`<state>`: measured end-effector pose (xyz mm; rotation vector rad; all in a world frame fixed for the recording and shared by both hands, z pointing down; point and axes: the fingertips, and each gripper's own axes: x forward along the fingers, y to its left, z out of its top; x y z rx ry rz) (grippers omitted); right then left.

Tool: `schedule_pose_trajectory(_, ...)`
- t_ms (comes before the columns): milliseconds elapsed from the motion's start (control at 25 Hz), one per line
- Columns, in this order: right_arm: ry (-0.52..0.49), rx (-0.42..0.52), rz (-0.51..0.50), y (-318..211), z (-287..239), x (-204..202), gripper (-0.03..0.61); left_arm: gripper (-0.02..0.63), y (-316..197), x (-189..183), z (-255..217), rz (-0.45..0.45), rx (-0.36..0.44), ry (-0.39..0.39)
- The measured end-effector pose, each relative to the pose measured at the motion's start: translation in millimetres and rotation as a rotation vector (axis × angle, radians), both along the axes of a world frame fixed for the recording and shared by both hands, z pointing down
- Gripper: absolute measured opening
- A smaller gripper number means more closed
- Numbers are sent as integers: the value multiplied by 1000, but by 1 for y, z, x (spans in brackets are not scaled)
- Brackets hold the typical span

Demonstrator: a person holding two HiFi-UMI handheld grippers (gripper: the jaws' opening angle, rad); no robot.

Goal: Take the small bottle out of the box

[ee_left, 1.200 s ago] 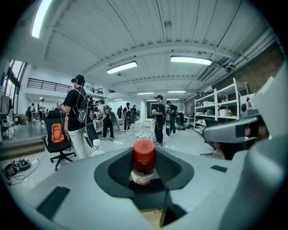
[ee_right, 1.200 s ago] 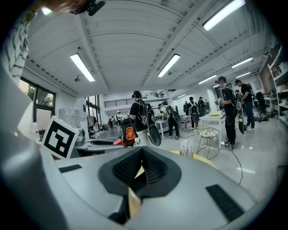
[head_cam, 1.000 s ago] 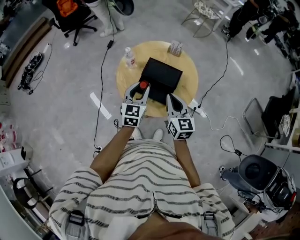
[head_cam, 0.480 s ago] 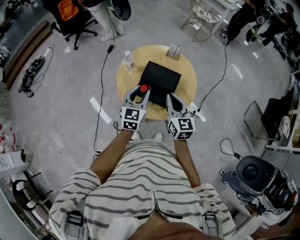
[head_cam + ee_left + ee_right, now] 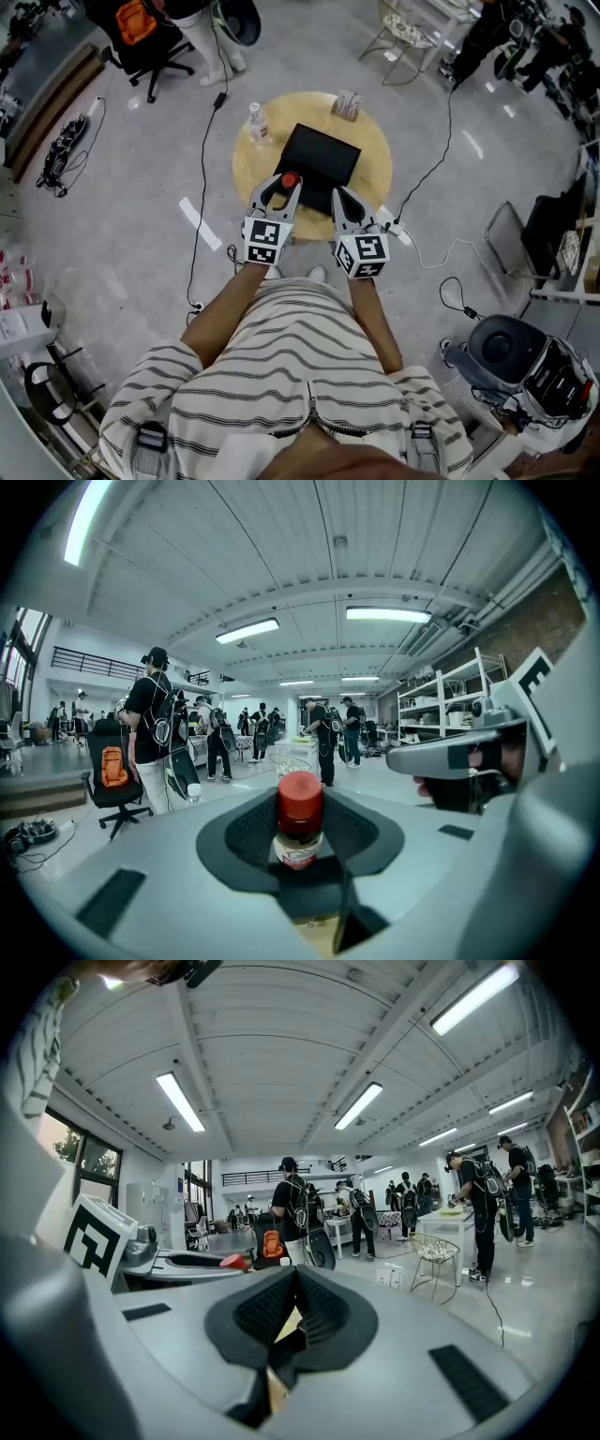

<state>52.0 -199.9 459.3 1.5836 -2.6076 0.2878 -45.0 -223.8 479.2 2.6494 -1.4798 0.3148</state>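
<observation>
The small bottle [image 5: 289,177] has a red cap and a pale label. My left gripper [image 5: 284,182] is shut on it, holding it upright over the near left edge of the round wooden table [image 5: 380,141]. In the left gripper view the small bottle [image 5: 299,829] stands between the dark pads [image 5: 246,832]. The black box [image 5: 323,157] lies in the middle of the table, just beyond both grippers. My right gripper [image 5: 339,196] hovers at the box's near edge, its jaws closed with nothing between them. In the right gripper view the right gripper's pads [image 5: 258,1312] meet at the tip.
A clear water bottle [image 5: 257,120] stands at the table's far left and a small carton [image 5: 349,101] at its far edge. Cables and a power strip [image 5: 394,216] run across the floor around the table. An office chair [image 5: 141,28] and a wire chair [image 5: 403,23] stand farther off.
</observation>
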Motion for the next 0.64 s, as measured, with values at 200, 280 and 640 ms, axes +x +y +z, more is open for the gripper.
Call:
schedule_pose_trajectory(200,5,-2,2,1,2,-1,11,150,4,0,-1,6,4,5)
schedule_pose_trajectory(280,6,-5,2,0,3,3,11,150,4,5,-1,6,4,6)
schedule_pose_trajectory(640,7,4,6,10,5,2,11,150,16,6,-2,16,21,-1)
